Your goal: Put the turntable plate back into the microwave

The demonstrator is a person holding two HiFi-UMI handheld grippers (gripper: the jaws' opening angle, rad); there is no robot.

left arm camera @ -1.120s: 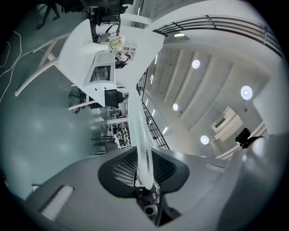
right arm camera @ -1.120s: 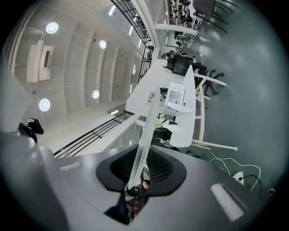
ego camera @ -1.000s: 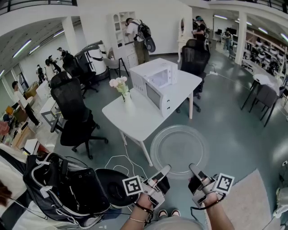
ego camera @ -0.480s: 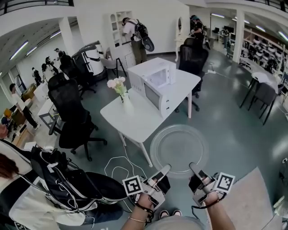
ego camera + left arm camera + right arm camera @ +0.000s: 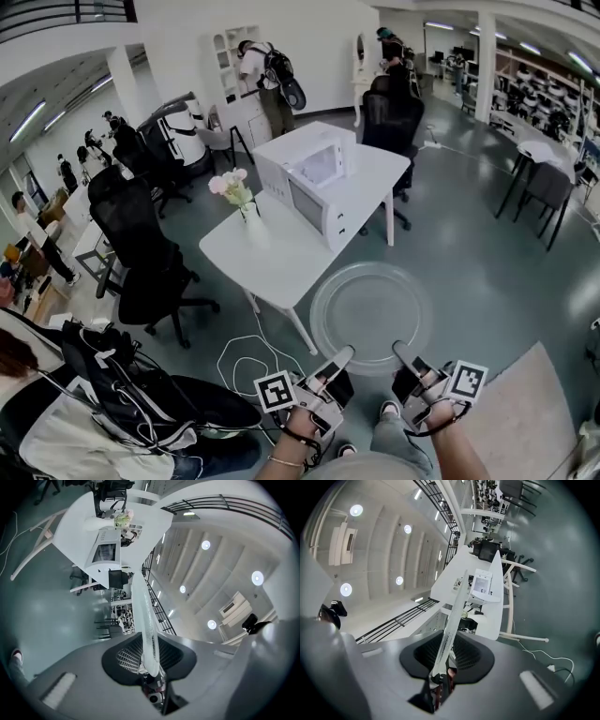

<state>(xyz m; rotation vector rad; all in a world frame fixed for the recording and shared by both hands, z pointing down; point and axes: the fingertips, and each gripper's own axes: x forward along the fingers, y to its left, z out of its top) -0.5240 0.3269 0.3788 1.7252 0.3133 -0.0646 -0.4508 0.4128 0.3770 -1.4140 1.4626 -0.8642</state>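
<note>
A clear glass turntable plate hangs level over the floor, gripped by its near rim on both sides. My left gripper is shut on the rim at the lower left, and my right gripper is shut on it at the lower right. In each gripper view the plate shows edge-on between the jaws. The white microwave stands on a white table ahead, its door side facing me; whether the door is open I cannot tell.
A vase of flowers stands on the table left of the microwave. Black office chairs stand to the left, another chair behind the table. A black bag and a white cable lie on the floor nearby. People stand at the back.
The table and microwave have drifted slightly left and nearer in the head view as I walk toward them. Both grippers keep their hold on the plate.
</note>
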